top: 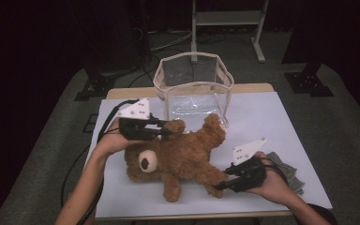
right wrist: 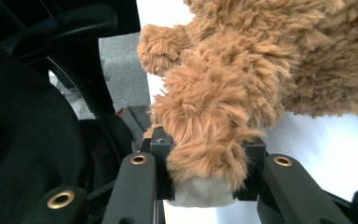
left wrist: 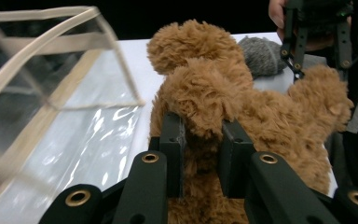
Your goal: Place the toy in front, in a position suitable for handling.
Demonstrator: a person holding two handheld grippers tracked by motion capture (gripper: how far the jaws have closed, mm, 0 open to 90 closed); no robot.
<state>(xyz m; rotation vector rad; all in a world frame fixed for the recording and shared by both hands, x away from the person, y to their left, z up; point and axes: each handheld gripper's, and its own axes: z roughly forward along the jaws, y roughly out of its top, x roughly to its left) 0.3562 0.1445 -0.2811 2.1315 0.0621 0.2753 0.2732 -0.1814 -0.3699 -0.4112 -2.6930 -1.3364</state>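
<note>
A brown teddy bear [top: 178, 157] is stretched across the middle of the white table [top: 262, 122], head toward the front left. My left gripper [top: 166, 129] is shut on one of the bear's paws, and its black jaws squeeze the fur [left wrist: 204, 135]. My right gripper [top: 220, 184] is shut on a foot at the front right, with the pale sole between its pads [right wrist: 207, 144]. I cannot tell whether the bear rests on the table or hangs just above it. A clear plastic bag with beige trim [top: 194, 84] stands open right behind the bear.
A grey knitted cloth [top: 288, 173] lies on the table by the person's right hand. The clear bag [left wrist: 51, 107] is close on the left in the left gripper view. Beyond the table are dark stands and a white frame [top: 227, 28].
</note>
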